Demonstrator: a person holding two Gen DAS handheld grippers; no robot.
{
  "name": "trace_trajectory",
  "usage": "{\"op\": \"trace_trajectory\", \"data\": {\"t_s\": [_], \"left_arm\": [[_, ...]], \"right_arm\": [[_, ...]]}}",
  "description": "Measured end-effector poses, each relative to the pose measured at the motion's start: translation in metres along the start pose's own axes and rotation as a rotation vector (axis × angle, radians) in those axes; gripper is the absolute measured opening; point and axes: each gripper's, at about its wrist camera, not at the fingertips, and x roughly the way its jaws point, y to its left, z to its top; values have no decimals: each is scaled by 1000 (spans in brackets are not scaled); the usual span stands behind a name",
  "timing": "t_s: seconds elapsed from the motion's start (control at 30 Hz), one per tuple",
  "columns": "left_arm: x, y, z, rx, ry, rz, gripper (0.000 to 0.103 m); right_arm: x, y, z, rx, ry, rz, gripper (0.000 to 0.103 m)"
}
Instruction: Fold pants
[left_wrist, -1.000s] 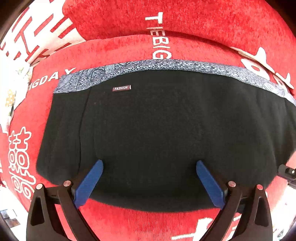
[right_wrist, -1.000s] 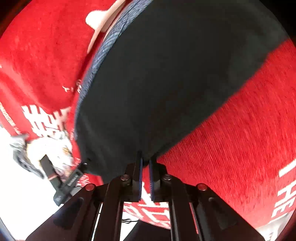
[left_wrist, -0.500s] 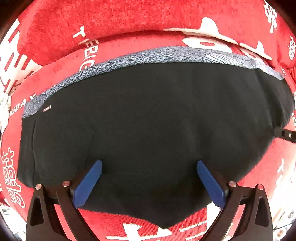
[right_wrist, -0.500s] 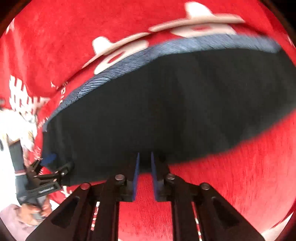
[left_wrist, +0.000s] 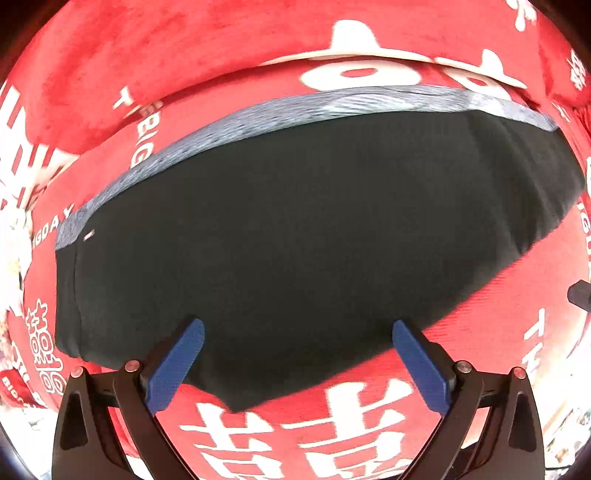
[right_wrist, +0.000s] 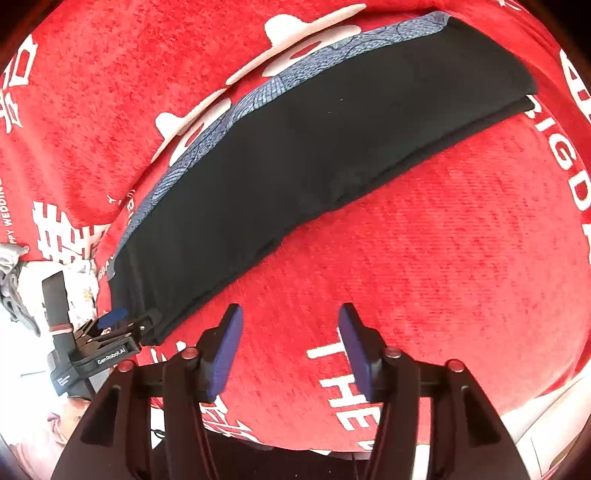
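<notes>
The black pants (left_wrist: 295, 236) lie folded flat on a red cover, with a grey-blue patterned waistband (left_wrist: 332, 105) along the far edge. In the right wrist view the pants (right_wrist: 314, 147) show as a stacked fold with two layers at the right end. My left gripper (left_wrist: 297, 332) is open, its blue fingers over the near edge of the pants, holding nothing. It also shows in the right wrist view (right_wrist: 110, 332) at the pants' near left corner. My right gripper (right_wrist: 290, 325) is open and empty over bare red cover, just clear of the pants' near edge.
The red cover (right_wrist: 443, 258) with white lettering spreads under everything, with a raised red cushion (left_wrist: 184, 55) behind the pants. White and grey clutter (right_wrist: 14, 266) lies off the cover's left edge.
My right gripper was shut at the pants' edge and is now open and pulled back off the fabric. The left gripper stayed open and shifted a little along the near edge.
</notes>
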Motion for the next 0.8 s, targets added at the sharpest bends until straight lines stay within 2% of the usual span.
{"op": "trace_trajectory", "data": {"t_s": [0.37,0.6,0.8], "left_arm": [[-8,-67,14,40,12,31,103],[-6,-112,30,40,32,40,103],[-21,-145,54,29,-37,-13,103]], "right_arm": [[-17,-43,20,-21,24,37,64],[-26,-80,43,37,21,87,64],[-42,-115,67,117,-59,114,64]]}}
